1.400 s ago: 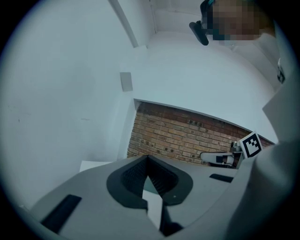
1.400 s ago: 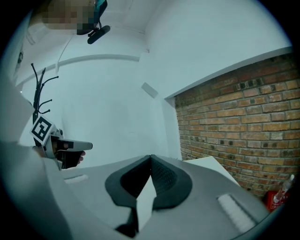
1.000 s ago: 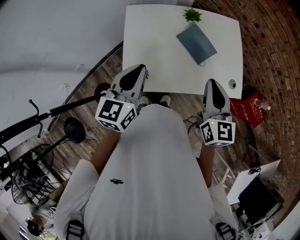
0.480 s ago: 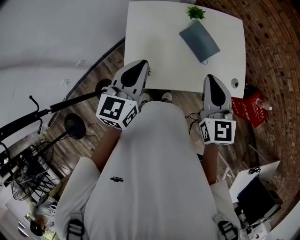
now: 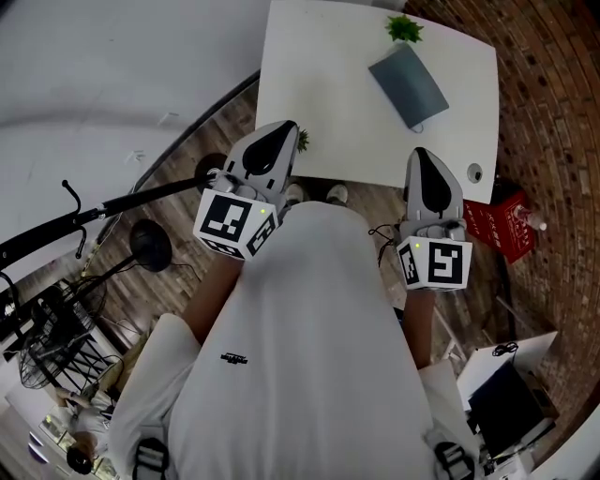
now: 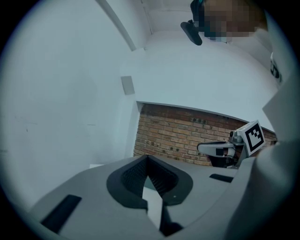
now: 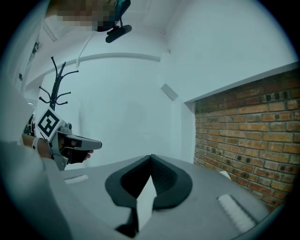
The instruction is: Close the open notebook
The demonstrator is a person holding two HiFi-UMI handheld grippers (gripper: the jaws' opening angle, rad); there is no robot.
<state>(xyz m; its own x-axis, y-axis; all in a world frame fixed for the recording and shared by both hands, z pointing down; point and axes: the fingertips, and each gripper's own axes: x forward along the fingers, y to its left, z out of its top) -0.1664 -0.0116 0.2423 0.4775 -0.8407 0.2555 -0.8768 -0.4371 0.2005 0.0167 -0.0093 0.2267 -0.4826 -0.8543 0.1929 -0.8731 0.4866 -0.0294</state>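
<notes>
On the white table (image 5: 347, 103), toward its far right corner, the notebook (image 5: 409, 85) is lying flat with a slate-grey cover facing up, at a slant to the table's edges. A small green plant (image 5: 404, 28) is standing just beyond the notebook, at the table's far edge. A round cable hole (image 5: 474, 172) is showing near the table's near right corner. The person, wearing a white shirt (image 5: 300, 356), is standing at the table's near edge and holding both grippers close to the body. The left gripper (image 5: 281, 131) is hovering at the table's near left corner, well apart from the notebook; its jaws are pressing together with nothing between them. The right gripper (image 5: 424, 157) is hovering at the table's near edge, toward the right, likewise apart from the notebook; its jaws are clenching tight on nothing. A red object (image 5: 502, 225) is sitting just off the table's near right corner, and a brick wall (image 5: 553, 112) is running along the table's right side.
</notes>
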